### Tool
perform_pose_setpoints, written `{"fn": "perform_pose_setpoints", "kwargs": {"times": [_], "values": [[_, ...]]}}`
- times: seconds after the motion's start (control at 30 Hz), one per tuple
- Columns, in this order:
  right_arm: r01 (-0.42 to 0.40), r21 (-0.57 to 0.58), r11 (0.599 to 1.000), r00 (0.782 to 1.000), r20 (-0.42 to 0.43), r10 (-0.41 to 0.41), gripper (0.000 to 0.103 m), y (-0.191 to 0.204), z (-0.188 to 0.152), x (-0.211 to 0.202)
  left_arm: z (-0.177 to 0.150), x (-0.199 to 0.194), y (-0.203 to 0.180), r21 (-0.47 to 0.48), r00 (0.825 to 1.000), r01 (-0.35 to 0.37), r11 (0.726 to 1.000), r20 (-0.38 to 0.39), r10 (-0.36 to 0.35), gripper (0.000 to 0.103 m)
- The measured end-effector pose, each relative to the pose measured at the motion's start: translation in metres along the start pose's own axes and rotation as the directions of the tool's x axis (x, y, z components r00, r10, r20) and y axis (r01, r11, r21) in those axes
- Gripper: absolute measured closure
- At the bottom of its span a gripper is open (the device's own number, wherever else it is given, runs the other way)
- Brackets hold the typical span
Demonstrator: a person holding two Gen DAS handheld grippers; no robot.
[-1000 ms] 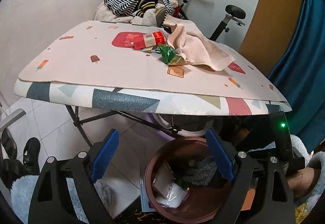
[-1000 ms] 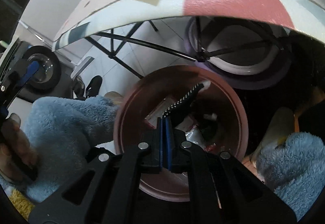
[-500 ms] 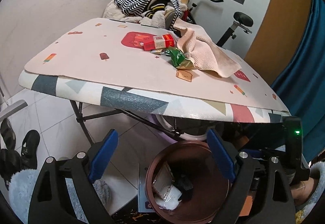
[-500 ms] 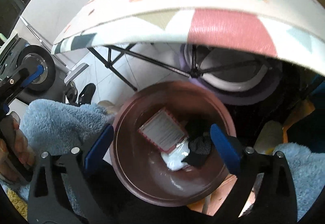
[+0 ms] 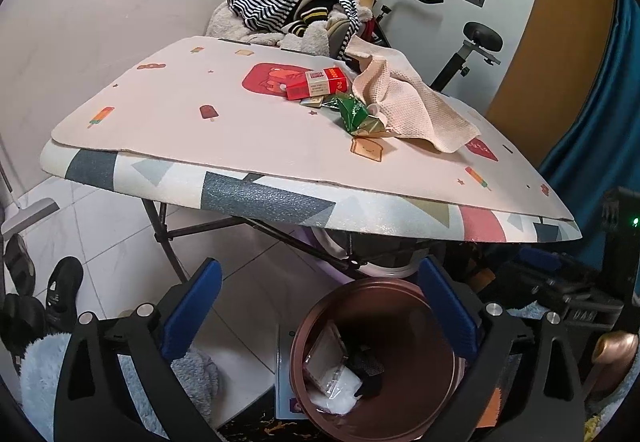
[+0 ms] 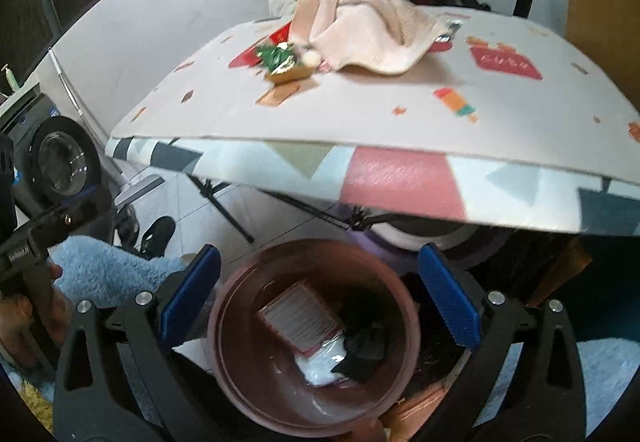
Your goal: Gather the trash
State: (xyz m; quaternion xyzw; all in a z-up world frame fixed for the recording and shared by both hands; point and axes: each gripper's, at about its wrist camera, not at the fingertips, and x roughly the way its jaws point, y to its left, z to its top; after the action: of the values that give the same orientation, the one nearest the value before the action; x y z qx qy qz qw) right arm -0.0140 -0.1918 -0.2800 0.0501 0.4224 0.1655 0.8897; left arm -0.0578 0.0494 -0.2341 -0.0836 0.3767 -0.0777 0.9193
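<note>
Right gripper [image 6: 318, 292] fingers now wide, empty, after being clenched; black scrap [image 6: 362, 348] dropped in bin [image 6: 224, 326]. Left gripper [image 5: 318, 306] opening, empty. Table [image 5: 224, 129] wrappers [image 5: 354, 113] next.

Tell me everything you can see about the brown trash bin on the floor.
The trash bin is round with a smooth, copper-brown wall that looks like plastic or metal. It stands upright and open, no lid in view, on the floor just below the near edge of the table. Inside lie a flat white and red packet, a clear plastic wrapper and a dark crumpled piece. It is far from full. No gripper touches it.
</note>
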Motion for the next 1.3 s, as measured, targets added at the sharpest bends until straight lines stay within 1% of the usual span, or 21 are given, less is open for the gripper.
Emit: {"fn": "perform_pose_setpoints", "kwargs": {"times": [0.23, 0.3, 0.37, 0.5, 0.6, 0.73, 0.8, 0.93, 1.0, 1.07, 1.17, 1.2, 1.23, 1.3], "values": [[0.012, 0.039, 0.999, 0.999, 0.031, -0.013, 0.006, -0.02, 0.012, -0.009, 0.004, 0.003, 0.002, -0.009, 1.0, -0.018, 1.0, -0.003, 0.018, 0.006], [0.02, 0.047, 0.999, 0.999, 0.032, -0.021, 0.006, -0.027, 0.017, -0.011, 0.008, 0.002, 0.003, -0.008, 1.0, -0.022, 1.0, 0.013, 0.023, 0.006], [0.029, 0.051, 0.998, 0.999, 0.034, -0.031, 0.006, -0.032, 0.022, -0.013, 0.014, 0.002, 0.003, 0.001, 0.999, -0.023, 1.0, 0.036, 0.023, 0.006], [0.03, 0.055, 0.998, 0.998, 0.058, -0.033, 0.006, -0.042, 0.033, -0.018, 0.028, 0.003, 0.0, 0.031, 0.997, -0.056, 0.998, 0.058, 0.054, 0.006], [0.043, 0.065, 0.997, 0.996, 0.077, -0.047, 0.006, -0.051, 0.042, -0.019, 0.042, 0.004, 0.001, 0.035, 0.995, -0.054, 0.998, 0.088, 0.051, 0.006], [0.058, 0.081, 0.995, 0.994, 0.087, -0.065, 0.006, -0.065, 0.056, -0.016, 0.062, 0.012, 0.003, 0.033, 0.993, -0.062, 0.998, 0.103, 0.058, 0.006], [0.086, 0.076, 0.993, 0.991, 0.093, -0.093, 0.006, -0.07, 0.066, -0.013, 0.071, 0.017, 0.004, 0.027, 0.992, -0.063, 0.998, 0.111, 0.059, 0.006], [0.099, 0.062, 0.993, 0.99, 0.099, -0.105, 0.006, -0.076, 0.088, -0.004, 0.087, 0.029, 0.006, 0.02, 0.991, -0.066, 0.998, 0.114, 0.064, 0.006], [0.095, 0.058, 0.994, 0.991, 0.092, -0.1, 0.006, -0.077, 0.104, 0.003, 0.093, 0.036, 0.007, 0.018, 0.992, -0.059, 0.998, 0.11, 0.057, 0.006], [0.087, 0.038, 0.995, 0.989, 0.116, -0.091, 0.006, -0.073, 0.126, 0.009, 0.098, 0.042, 0.008, 0.017, 0.993, -0.055, 0.998, 0.104, 0.053, 0.006], [0.046, -0.014, 0.999, 0.989, 0.14, -0.044, 0.006, -0.058, 0.157, 0.02, 0.104, 0.05, 0.011, 0.019, 0.993, -0.067, 0.998, 0.1, 0.064, 0.006], [0.036, -0.031, 0.999, 0.989, 0.147, -0.031, 0.007, -0.051, 0.167, 0.025, 0.106, 0.053, 0.012, 0.017, 0.993, -0.071, 0.997, 0.099, 0.069, 0.006], [0.025, -0.047, 0.999, 0.988, 0.156, -0.018, 0.017, -0.044, 0.177, 0.031, 0.108, 0.055, 0.014, 0.012, 0.993, -0.075, 0.997, 0.096, 0.074, 0.006], [-0.003, -0.083, 0.997, 0.989, 0.15, 0.016, 0.028, -0.027, 0.2, 0.051, 0.11, 0.058, 0.019, 0.001, 0.992, -0.082, 0.997, 0.092, 0.081, 0.006]]}}
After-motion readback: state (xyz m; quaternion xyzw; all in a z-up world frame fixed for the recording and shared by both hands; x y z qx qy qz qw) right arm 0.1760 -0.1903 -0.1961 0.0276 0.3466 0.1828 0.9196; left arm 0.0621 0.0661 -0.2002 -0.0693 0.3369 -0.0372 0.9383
